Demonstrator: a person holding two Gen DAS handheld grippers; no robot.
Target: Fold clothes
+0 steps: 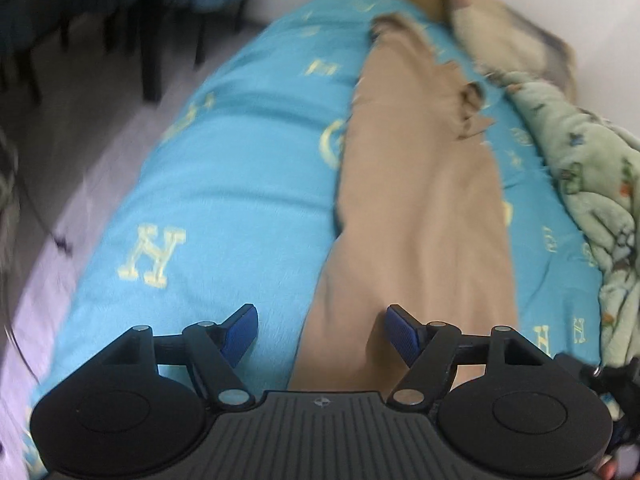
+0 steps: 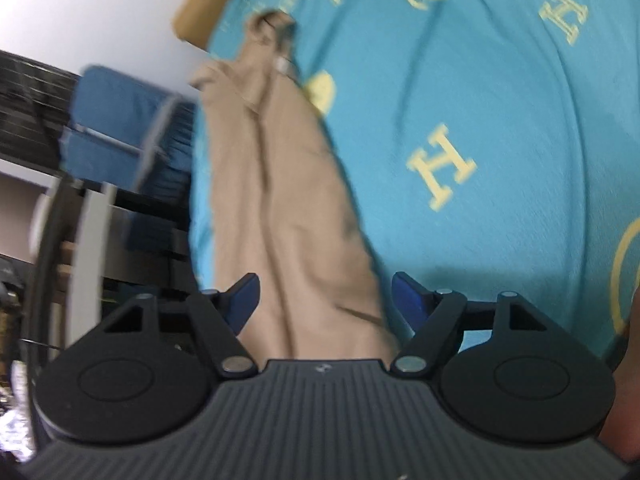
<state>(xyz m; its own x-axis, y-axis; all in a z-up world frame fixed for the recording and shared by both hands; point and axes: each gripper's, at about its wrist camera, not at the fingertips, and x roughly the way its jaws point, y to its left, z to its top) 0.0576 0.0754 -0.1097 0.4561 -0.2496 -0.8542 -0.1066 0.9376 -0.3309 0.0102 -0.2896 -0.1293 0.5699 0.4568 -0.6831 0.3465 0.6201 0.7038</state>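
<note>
Item: tan trousers [image 1: 420,208], lying lengthwise on a bed with a turquoise cover [image 1: 224,184] printed with yellow letters. They appear laid leg upon leg into one long narrow strip; the waistband end, with its ragged flaps, lies far from the cameras, the leg end near. The right view shows a lengthwise crease down the strip, which suits a garment halved along its length, though whether further folding follows cannot be told.

Left gripper [image 1: 322,328]: fingers spread wide, holding nothing, hovering over the near end of the trousers with one finger above the cover and the other above the cloth. Placement suits straddling the left edge of the hem.

Right gripper [image 2: 326,300]: fingers likewise spread and empty, set astride the near end of the trousers [image 2: 288,200], both edges of the strip lying between them.

Also present: a green printed quilt [image 1: 580,168] bunched along the bed's far side, and a pale pillow [image 1: 504,28] near the head.
</note>
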